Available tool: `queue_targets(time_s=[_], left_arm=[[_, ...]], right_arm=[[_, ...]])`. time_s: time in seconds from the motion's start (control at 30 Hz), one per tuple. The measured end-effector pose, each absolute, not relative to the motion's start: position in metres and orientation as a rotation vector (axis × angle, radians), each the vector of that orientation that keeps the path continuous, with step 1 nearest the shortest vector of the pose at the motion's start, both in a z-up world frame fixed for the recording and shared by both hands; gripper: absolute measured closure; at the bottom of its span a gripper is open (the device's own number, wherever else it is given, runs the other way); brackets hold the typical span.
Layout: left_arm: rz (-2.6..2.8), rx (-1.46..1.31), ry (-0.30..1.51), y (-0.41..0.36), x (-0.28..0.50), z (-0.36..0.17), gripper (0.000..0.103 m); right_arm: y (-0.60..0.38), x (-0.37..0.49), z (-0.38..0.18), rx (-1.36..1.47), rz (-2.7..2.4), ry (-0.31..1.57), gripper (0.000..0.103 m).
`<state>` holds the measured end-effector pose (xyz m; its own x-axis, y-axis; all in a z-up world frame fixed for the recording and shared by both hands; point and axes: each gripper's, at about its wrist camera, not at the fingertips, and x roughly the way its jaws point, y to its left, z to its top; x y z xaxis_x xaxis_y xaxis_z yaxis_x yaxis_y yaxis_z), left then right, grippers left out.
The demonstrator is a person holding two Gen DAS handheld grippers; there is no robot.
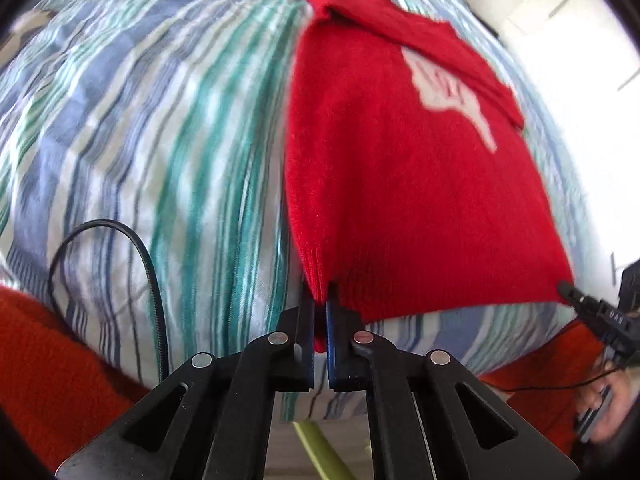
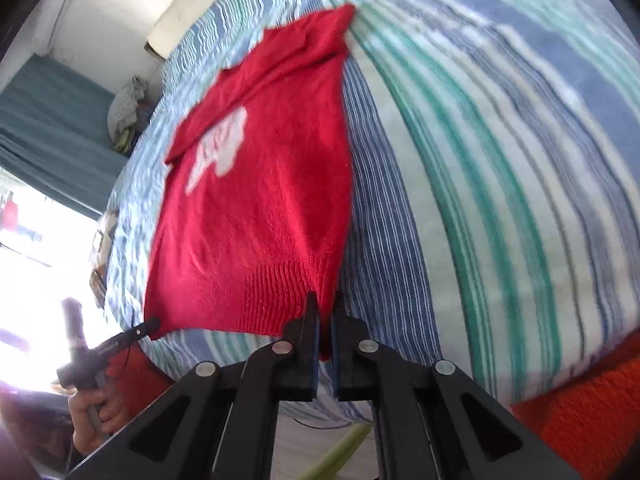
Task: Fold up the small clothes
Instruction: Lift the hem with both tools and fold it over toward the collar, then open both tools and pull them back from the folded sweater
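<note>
Left gripper (image 1: 321,300): jaws clenched on the ribbed hem corner of the red sweater (image 1: 400,184), cloth pinched between the two pads. Right gripper (image 2: 325,312): likewise clamped on the opposite hem corner; from each wrist view the other gripper's tip shows at the far hem corner. The hem is stretched between the two grippers, nearest the person. The sweater lies on the striped bedsheet (image 1: 140,120), hem end lifted slightly, body spread flat beyond. Long axis runs hem to collar, straight away from the person; collar end points to the far side of the bed. White motif (image 1: 452,96) faces up on the chest. Further out, one sleeve appears already folded across the upper body. Judgement: side folds look at least partly done; remaining step is likely carrying the hem toward the collar to halve the length, then smoothing. Motion blur limits detail at the collar.
</note>
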<state>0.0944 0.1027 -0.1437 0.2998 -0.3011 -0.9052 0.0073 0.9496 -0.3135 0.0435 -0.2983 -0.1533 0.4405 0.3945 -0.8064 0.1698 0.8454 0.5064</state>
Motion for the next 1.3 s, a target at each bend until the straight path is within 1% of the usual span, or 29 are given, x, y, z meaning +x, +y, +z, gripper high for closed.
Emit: queue_targets(time_s=[0.17, 0.3, 0.37, 0.47, 0.6, 0.77, 0.9, 1.0, 1.03, 1.07, 1.1, 1.13, 1.17, 1.23, 1.3], left_arm=[[-0.252, -0.451, 1.153, 0.123, 0.122, -0.103, 0.101], [-0.284, -0.527, 1.060, 0.125, 0.187, -0.075, 0.101], [-0.274, -0.530, 1.031, 0.115, 0.226, -0.067, 0.101], [-0.232, -0.519, 1.028, 0.100, 0.290, -0.069, 0.101], [-0.169, -0.485, 1.060, 0.084, 0.371, -0.084, 0.101], [-0.116, -0.528, 1.115, 0.082, 0.435, -0.112, 0.101], [-0.099, -0.554, 1.160, 0.081, 0.470, -0.133, 0.099], [-0.055, -0.544, 1.181, 0.085, 0.491, -0.142, 0.089], [-0.023, -0.537, 1.179, 0.089, 0.495, -0.142, 0.073], [0.010, -0.531, 1.161, 0.096, 0.499, -0.139, 0.064], [0.028, -0.530, 1.139, 0.101, 0.501, -0.135, 0.048], [0.042, -0.527, 1.115, 0.107, 0.501, -0.130, 0.040], [0.050, -0.521, 1.097, 0.113, 0.498, -0.125, 0.039], [0.050, -0.504, 1.074, 0.119, 0.491, -0.115, 0.038], [0.045, -0.467, 1.047, 0.122, 0.472, -0.105, 0.037]], right_arm=[[-0.303, 0.062, -0.125, 0.655, 0.185, 1.023, 0.099], [-0.311, 0.119, -0.099, 0.680, 0.201, 0.934, 0.099], [-0.315, 0.150, -0.090, 0.658, 0.201, 0.920, 0.099], [-0.319, 0.216, -0.083, 0.616, 0.184, 0.918, 0.099], [-0.335, 0.301, -0.094, 0.678, 0.154, 0.932, 0.099], [-0.352, 0.383, -0.120, 0.730, 0.127, 0.953, 0.099], [-0.362, 0.419, -0.144, 0.782, 0.141, 0.935, 0.099], [-0.367, 0.431, -0.164, 0.875, 0.172, 0.884, 0.096], [-0.368, 0.435, -0.167, 0.887, 0.165, 0.871, 0.093], [-0.370, 0.434, -0.171, 0.892, 0.154, 0.862, 0.086], [-0.372, 0.433, -0.170, 0.889, 0.133, 0.850, 0.080], [-0.374, 0.432, -0.167, 0.882, 0.116, 0.840, 0.071], [-0.376, 0.430, -0.163, 0.875, 0.105, 0.833, 0.063], [-0.379, 0.424, -0.149, 0.821, 0.076, 0.817, 0.056], [-0.375, 0.412, -0.128, 0.731, 0.081, 0.806, 0.055]])
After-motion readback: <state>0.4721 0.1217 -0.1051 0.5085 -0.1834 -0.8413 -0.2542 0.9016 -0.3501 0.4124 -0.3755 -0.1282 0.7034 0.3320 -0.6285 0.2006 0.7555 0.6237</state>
